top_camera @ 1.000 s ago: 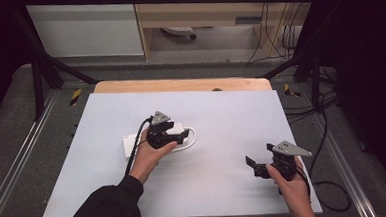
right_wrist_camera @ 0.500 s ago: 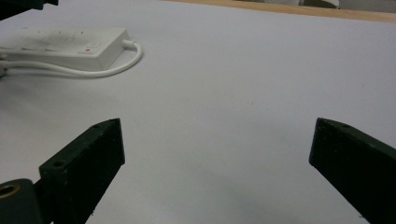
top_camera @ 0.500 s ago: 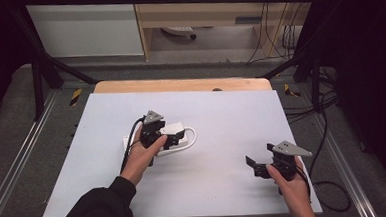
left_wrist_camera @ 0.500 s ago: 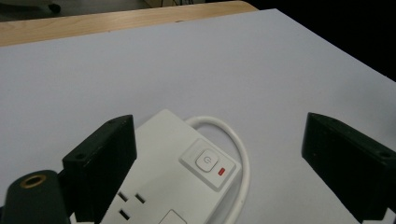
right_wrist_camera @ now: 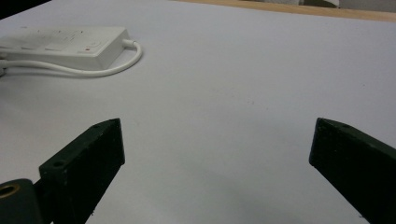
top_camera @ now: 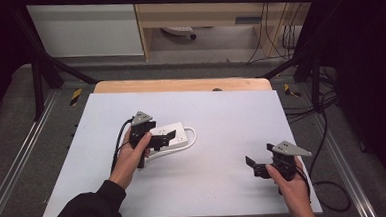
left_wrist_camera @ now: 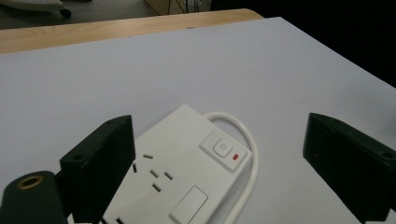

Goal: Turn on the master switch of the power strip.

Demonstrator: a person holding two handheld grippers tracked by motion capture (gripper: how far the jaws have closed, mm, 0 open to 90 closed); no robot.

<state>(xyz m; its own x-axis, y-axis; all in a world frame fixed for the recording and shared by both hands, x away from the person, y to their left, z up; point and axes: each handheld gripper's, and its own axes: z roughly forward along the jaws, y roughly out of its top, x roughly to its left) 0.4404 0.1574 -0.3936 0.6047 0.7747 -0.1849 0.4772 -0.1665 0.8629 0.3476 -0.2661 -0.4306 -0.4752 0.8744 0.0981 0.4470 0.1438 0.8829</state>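
White plastic power strip (top_camera: 171, 135) lies left of centre, your left gripper (top_camera: 163, 138) just opened wide above it, right gripper (top_camera: 258, 164) spread and idle; next, I'd judge, withdraw clear.

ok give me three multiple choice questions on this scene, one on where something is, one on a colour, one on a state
1. Where does the power strip lie on the white board?
A. beside the left tongs
B. under the right tongs
C. on the floor

2. What colour is the small mark beside the strip's switch?
A. green
B. red
C. blue

3. How do the left tongs stand?
A. shut on the cable
B. shut on the strip
C. open, holding nothing

Answers:
1 A, the high view shows the strip at the left tongs, far from the right ones.
2 B, the left gripper view shows a red mark.
3 C, the jaws stand wide apart above the strip.
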